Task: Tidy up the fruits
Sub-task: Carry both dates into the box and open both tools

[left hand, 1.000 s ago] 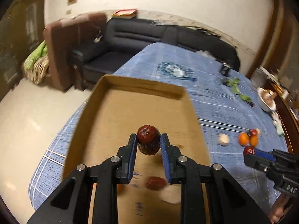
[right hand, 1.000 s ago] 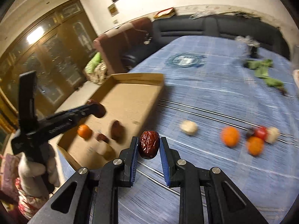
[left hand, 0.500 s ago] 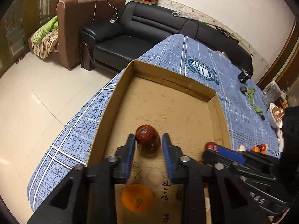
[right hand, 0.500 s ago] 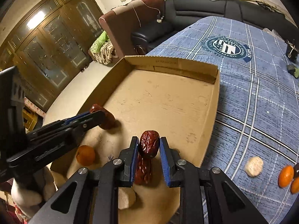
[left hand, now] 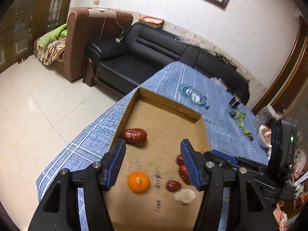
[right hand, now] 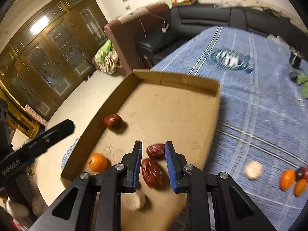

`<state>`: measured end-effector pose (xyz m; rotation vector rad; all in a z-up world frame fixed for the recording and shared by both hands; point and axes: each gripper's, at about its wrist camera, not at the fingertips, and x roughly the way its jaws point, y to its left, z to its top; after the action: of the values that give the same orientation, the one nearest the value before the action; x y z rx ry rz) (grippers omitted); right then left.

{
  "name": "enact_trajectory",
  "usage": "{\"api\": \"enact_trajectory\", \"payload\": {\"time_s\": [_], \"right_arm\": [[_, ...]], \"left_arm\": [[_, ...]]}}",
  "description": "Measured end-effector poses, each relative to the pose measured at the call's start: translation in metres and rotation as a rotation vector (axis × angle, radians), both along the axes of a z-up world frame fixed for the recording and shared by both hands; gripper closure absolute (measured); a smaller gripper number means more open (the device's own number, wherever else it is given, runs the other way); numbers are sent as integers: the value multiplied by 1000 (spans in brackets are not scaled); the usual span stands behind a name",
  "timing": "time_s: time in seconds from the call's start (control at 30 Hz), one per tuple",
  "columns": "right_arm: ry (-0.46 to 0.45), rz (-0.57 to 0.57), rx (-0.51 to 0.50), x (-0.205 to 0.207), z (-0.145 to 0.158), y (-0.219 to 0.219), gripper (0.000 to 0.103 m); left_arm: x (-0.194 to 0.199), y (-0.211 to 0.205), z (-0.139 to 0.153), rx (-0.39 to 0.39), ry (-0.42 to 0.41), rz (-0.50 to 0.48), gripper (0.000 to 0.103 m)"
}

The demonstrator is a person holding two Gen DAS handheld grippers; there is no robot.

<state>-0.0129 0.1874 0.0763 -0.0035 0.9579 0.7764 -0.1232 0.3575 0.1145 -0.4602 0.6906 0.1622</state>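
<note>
While your left gripper [left hand: 153,142] tilts down over the near end of the cardboard box [left hand: 169,105], its jaws are opening and stand wide with nothing between them. Just beyond its left fingertip a dark red date [left hand: 134,135] lies on the box floor close to the left wall, long axis running left to right. Your right gripper [right hand: 153,144] also points down into the box, from the right side, jaws narrow on a crosswise date [right hand: 156,151] at their tips; it presses the right pad, but you cannot tell whether the left pad touches. Under those fingers a larger date [right hand: 152,173] lies pointing near to far. An orange [left hand: 138,182], a small date [left hand: 173,185] and a pale round piece [left hand: 184,196] sit at the near end. More fruit [right hand: 286,176] lies on the blue tablecloth [right hand: 250,105], well right of the box.
</note>
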Motion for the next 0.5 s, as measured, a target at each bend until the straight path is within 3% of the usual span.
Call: {"api": "enact_trajectory", "payload": {"time_s": [0.27,0.5], "right_arm": [[-86,-174,21,-50,26,-109,74],[-156,-356,29,-86,49,-213,71]], "left_arm": [[-52,-32,29,-59,-134,-27,39],[-83,-74,46,-4,-186,-59,34]]}}
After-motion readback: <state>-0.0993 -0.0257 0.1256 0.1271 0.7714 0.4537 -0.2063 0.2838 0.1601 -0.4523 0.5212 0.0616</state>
